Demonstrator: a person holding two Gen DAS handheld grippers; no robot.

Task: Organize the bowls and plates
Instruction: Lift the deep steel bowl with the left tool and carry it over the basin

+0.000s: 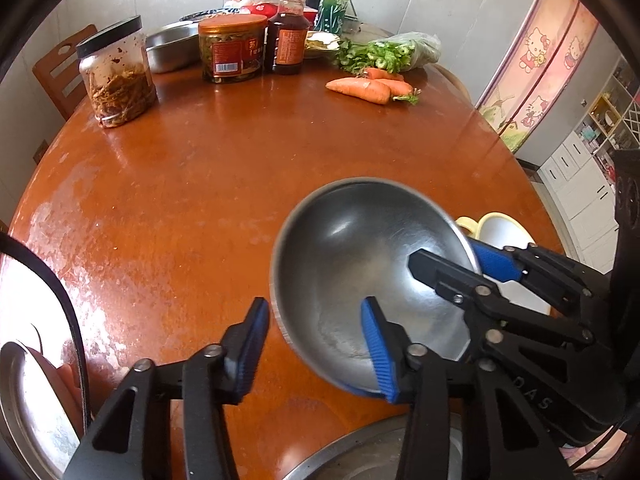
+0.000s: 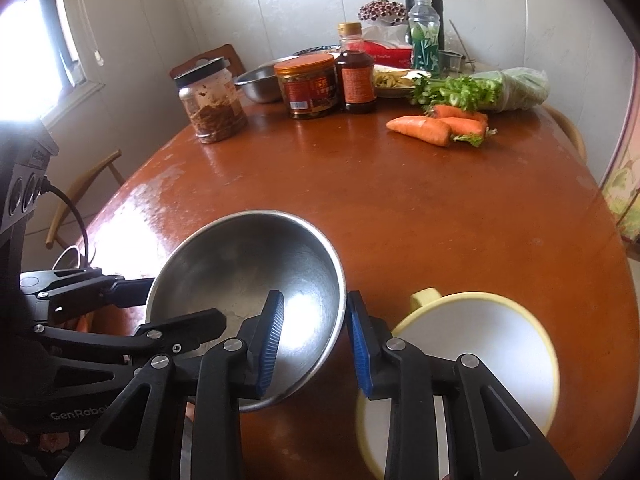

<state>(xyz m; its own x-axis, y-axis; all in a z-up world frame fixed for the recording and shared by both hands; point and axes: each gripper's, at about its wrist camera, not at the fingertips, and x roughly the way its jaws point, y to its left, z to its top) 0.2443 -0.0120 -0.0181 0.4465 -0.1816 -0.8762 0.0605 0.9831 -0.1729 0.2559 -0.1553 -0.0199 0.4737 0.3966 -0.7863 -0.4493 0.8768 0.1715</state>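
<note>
A steel bowl (image 1: 360,264) hangs tilted above the brown table; it also shows in the right wrist view (image 2: 248,280). My left gripper (image 1: 316,344) is open, its two blue pads straddling the bowl's near left rim with a wide gap. My right gripper (image 2: 316,344) also straddles the bowl's right rim, one pad inside and one outside, with gaps on both sides. The right gripper shows in the left wrist view (image 1: 460,264) at the bowl's right rim. A white bowl with a yellow rim (image 2: 480,344) sits on the table right of the steel bowl.
At the table's far side stand a pickle jar (image 1: 116,76), an orange-lidded jar (image 1: 232,48), a sauce bottle (image 1: 288,36), a steel basin (image 1: 172,46), carrots (image 1: 368,88) and celery (image 1: 388,54). Steel plates lie at the near edge (image 1: 360,456) and left (image 1: 24,400).
</note>
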